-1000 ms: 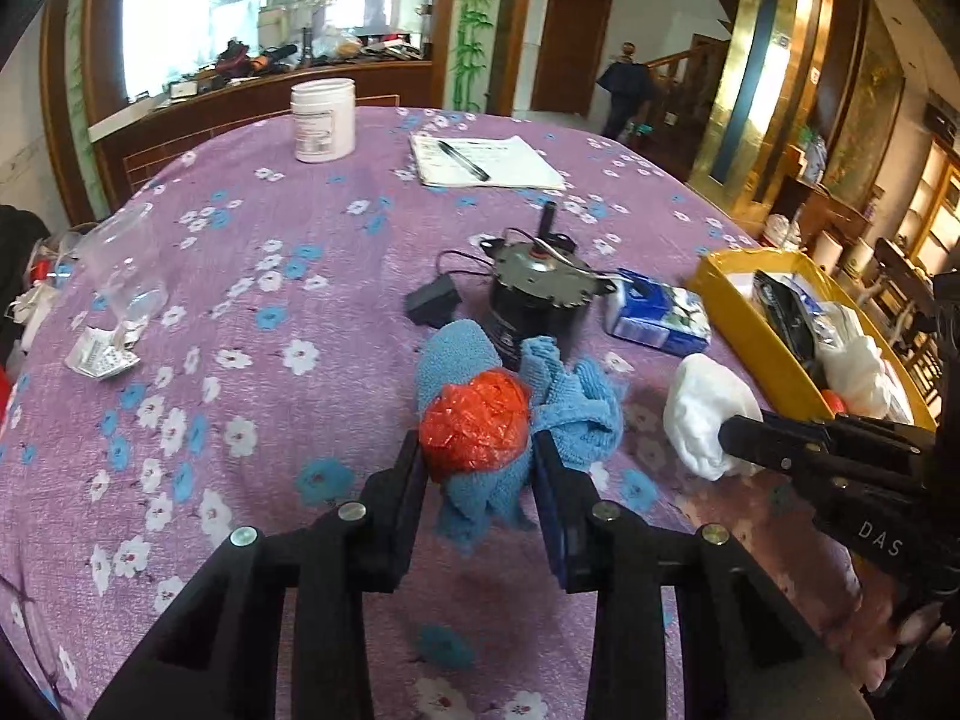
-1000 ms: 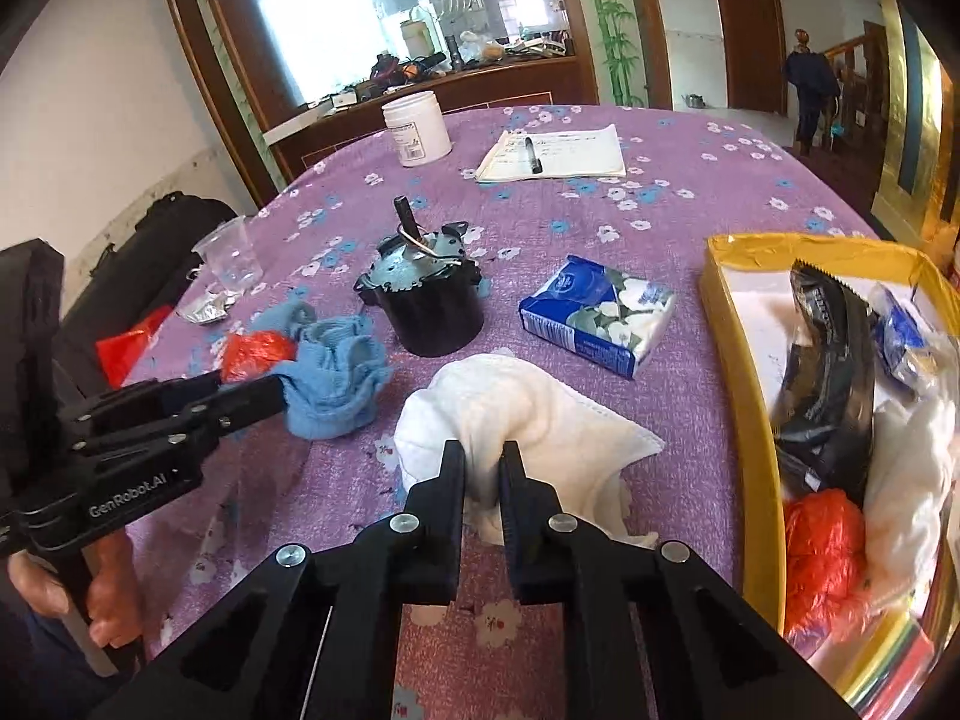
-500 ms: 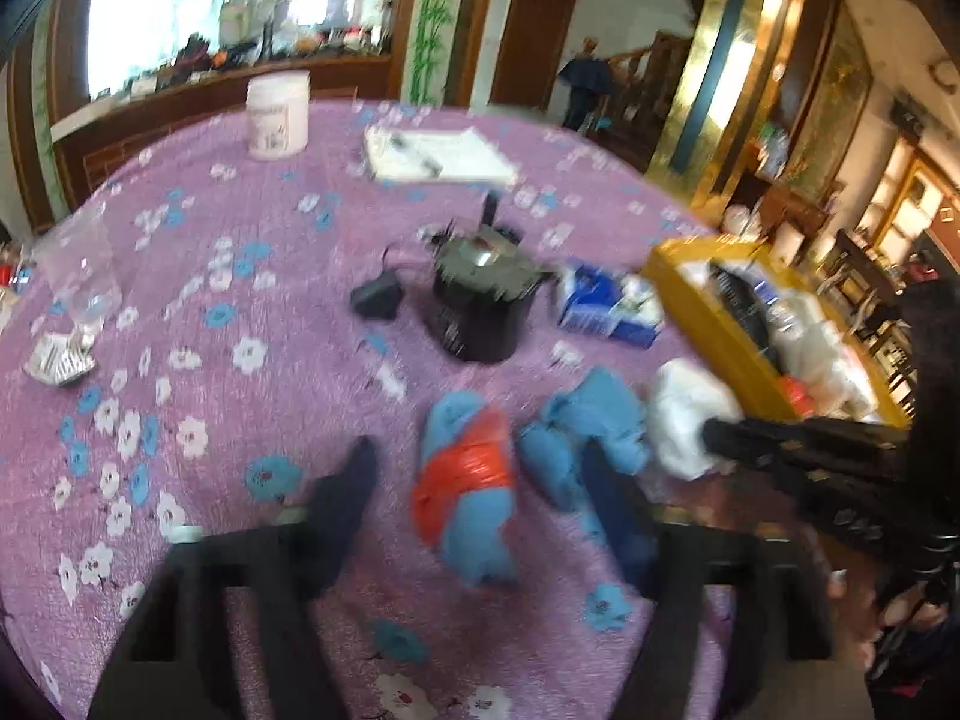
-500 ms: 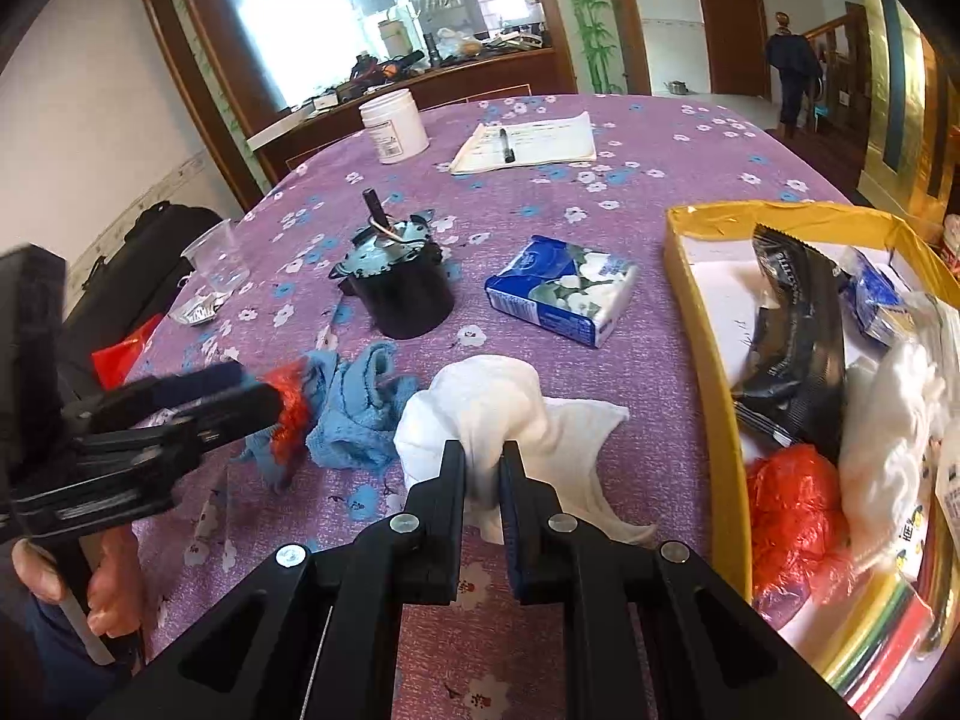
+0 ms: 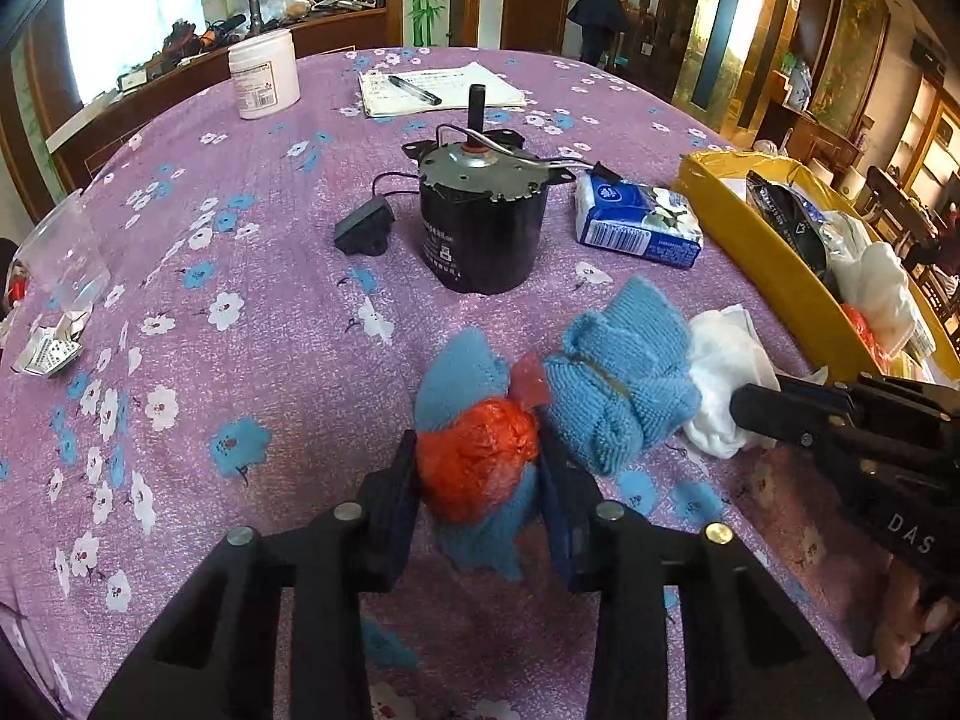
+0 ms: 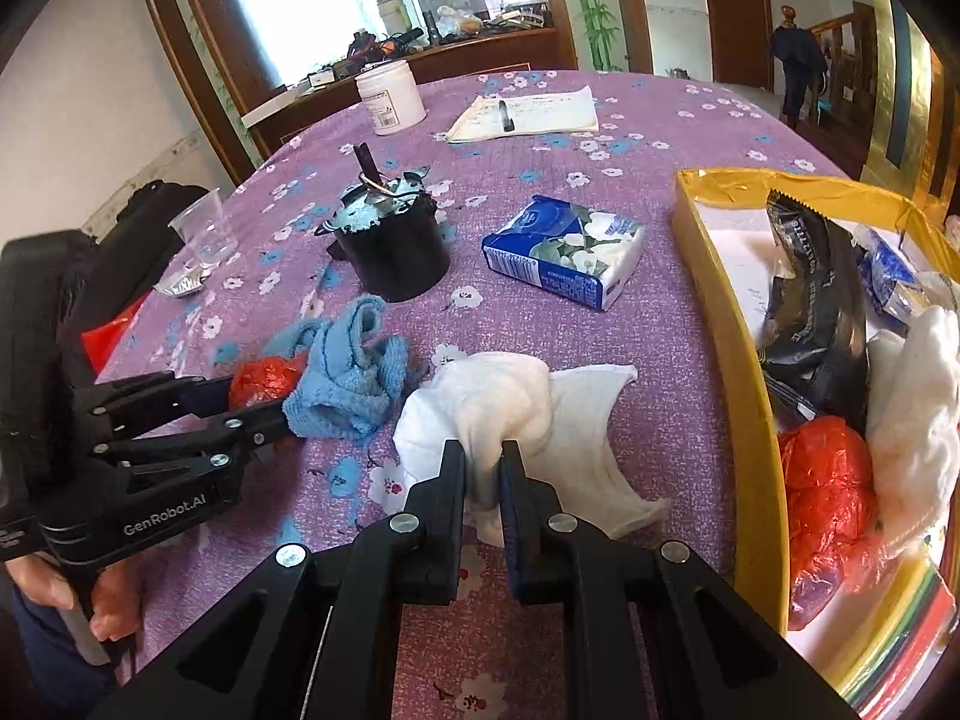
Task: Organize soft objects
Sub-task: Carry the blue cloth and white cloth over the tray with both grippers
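Observation:
A crumpled red plastic bag lies on a blue towel on the purple flowered tablecloth. My left gripper is closing, and its pads press both sides of the red bag and the towel fold under it. To its right lies a white cloth; my right gripper is shut on a bunched fold of it. The yellow tray on the right holds a black packet, white cloth and another red bag.
A black motor with wires and a black plug stands behind the towels. Beside it lies a blue tissue pack. Farther back are a white jar and a notepad. A plastic cup stands at the left edge.
My left gripper opened wide, sank towards the table and closed again on the red bag. The blue towel now lies spread more to the right. My right gripper kept its hold on the white cloth.

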### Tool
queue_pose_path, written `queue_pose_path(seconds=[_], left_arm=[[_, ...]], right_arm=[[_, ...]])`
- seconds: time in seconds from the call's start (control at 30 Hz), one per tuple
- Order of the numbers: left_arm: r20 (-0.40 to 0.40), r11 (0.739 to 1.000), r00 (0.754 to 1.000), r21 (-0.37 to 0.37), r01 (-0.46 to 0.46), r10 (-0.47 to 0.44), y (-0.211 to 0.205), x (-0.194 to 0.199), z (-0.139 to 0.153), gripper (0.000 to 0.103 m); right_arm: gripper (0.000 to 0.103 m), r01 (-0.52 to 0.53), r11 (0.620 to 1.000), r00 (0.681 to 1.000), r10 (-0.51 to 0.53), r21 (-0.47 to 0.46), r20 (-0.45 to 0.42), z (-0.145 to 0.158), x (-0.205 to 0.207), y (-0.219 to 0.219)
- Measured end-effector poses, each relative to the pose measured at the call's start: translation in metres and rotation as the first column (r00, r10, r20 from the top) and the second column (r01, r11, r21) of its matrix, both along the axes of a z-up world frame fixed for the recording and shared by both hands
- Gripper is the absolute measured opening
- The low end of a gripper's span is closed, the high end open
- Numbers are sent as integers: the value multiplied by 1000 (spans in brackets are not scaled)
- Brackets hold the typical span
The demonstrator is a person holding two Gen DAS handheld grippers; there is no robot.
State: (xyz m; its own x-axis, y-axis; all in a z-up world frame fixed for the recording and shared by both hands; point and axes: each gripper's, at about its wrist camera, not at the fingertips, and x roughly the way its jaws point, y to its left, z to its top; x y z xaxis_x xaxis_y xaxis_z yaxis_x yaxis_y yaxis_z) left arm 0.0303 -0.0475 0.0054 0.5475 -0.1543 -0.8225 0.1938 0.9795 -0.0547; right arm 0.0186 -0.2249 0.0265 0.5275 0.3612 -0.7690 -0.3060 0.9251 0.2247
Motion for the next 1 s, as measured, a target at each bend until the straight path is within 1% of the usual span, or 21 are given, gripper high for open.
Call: queue_pose_path(seconds=[0.13,0.2,0.33,0.4,0.57,0.7,0.8,1.0], left_arm=[[21,999,999,-35,-33,34,11,1,4,34],[47,997,998,-62,-50,53,17,0,10,34],[104,993,993,-114,-43,55,21,-7,22,34],[119,991,991,-129,-40,55,21,-9,26,34],[122,987,991,-156,-40,59,14,-16,32,34],[136,984,990,-179,-23,48,6,-23,42,34],[139,980,990,-198,-4,33,-1,-27,49,34],[133,978,991,-206,38,-10,-24,-28,56,34]], right_arm=[[12,-9,999,999,7,50,36,11,-10,-5],[12,-13,998,999,10,61,53,17,-15,-8],[12,-18,996,996,10,84,89,32,-24,-15],[12,-14,996,994,4,93,106,39,-28,-19],[12,-3,993,990,-14,121,141,55,-40,-33],[12,16,989,986,-40,148,160,65,-45,-47],[12,33,985,983,-63,172,172,72,-48,-59],[12,71,976,977,-110,205,183,79,-53,-84]])
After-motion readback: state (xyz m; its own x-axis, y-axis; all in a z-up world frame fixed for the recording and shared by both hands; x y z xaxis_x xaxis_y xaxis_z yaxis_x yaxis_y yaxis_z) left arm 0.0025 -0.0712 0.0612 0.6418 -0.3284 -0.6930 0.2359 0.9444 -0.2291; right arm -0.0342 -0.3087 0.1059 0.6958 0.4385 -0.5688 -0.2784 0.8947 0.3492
